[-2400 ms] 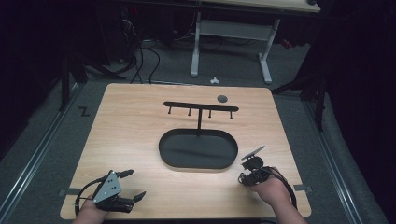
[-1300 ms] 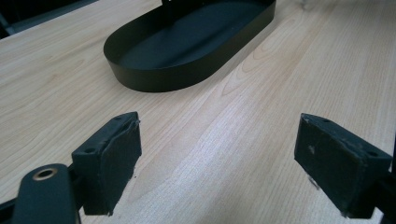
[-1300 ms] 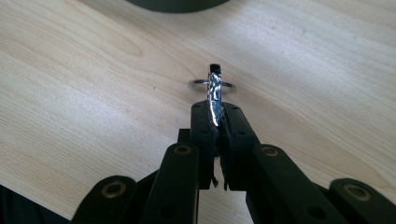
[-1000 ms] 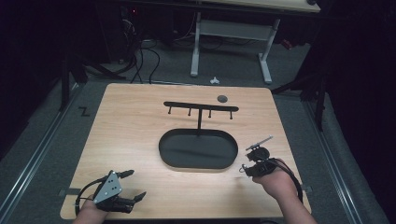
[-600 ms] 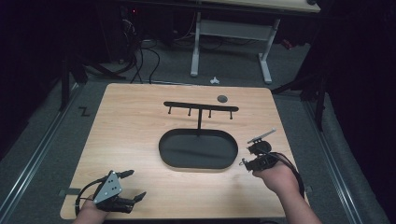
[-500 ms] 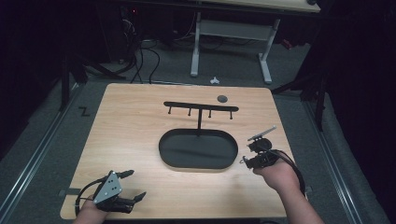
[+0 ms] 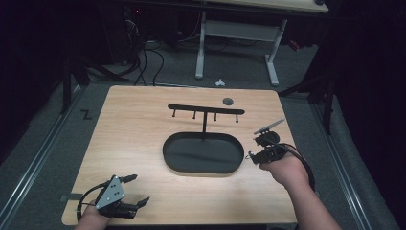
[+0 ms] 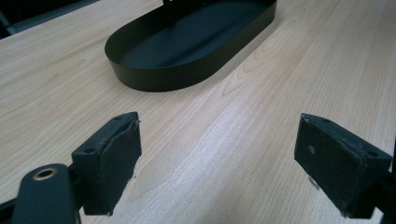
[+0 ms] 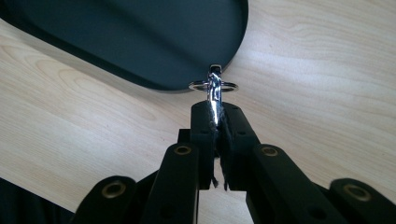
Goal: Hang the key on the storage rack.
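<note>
My right tongs point(image 9: 215, 116) pinch a metal ring point(image 9: 214, 86); left tongs point(image 8: 229, 158) rest open. I'd carry it level toward the hook rack point(image 7: 206, 109).

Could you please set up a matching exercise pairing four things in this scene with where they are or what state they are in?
Things:
1. left gripper
2. right gripper
3. oval black tray
4. small dark disc

States or places:
A. at the table's far edge, beyond the hook rack
B. open, near the table's front left corner
C. shut on a metal key ring
D. in the middle of the table, holding the rack's post

Pairs: 1-B, 2-C, 3-D, 4-A
</note>
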`<action>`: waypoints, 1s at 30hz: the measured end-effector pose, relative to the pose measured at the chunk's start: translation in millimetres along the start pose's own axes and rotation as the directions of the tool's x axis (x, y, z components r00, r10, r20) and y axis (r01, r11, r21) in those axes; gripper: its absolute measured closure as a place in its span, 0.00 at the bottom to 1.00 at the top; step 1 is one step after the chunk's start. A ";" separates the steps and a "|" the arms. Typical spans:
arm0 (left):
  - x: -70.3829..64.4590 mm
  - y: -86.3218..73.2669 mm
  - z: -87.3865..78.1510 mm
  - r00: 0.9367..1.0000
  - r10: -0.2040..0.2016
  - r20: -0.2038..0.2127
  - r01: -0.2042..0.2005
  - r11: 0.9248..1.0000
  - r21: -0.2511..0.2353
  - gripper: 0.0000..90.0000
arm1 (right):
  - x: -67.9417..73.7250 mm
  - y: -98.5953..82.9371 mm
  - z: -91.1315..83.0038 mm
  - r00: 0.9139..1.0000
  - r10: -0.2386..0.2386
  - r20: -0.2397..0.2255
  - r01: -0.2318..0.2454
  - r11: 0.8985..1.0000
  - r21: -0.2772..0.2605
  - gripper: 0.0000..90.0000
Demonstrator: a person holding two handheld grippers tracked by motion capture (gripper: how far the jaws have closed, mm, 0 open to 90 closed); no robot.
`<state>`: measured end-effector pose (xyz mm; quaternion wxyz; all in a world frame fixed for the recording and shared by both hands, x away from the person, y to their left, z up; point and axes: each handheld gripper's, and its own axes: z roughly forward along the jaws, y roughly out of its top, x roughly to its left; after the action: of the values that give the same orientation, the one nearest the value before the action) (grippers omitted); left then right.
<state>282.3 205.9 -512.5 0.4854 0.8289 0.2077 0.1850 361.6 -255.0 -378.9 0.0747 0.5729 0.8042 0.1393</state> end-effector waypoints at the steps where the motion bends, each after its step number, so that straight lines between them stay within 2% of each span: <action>1: 0.0 0.0 0.0 1.000 0.000 0.000 0.000 1.000 0.000 0.17 | 0.3 1.5 -2.0 1.000 0.002 0.000 -0.002 1.000 -0.004 0.94; 5: 0.0 0.1 -0.1 1.000 0.001 0.001 -0.001 1.000 0.004 0.17 | 0.9 6.8 -10.0 1.000 0.003 0.005 -0.002 1.000 -0.015 0.94; 16: -0.6 0.1 0.9 1.000 0.003 0.003 -0.003 1.000 0.006 0.17 | 1.5 12.2 -16.3 1.000 -0.006 0.006 0.006 1.000 -0.011 0.94; 30: -0.1 0.1 0.2 1.000 0.002 0.004 -0.002 1.000 0.004 0.17 | 9.6 33.0 -28.0 1.000 -0.011 0.008 0.011 1.000 -0.027 0.94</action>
<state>282.3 205.6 -512.4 0.4840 0.8305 0.2062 0.1832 380.2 -239.7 -341.7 0.0862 0.5680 0.8051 0.1475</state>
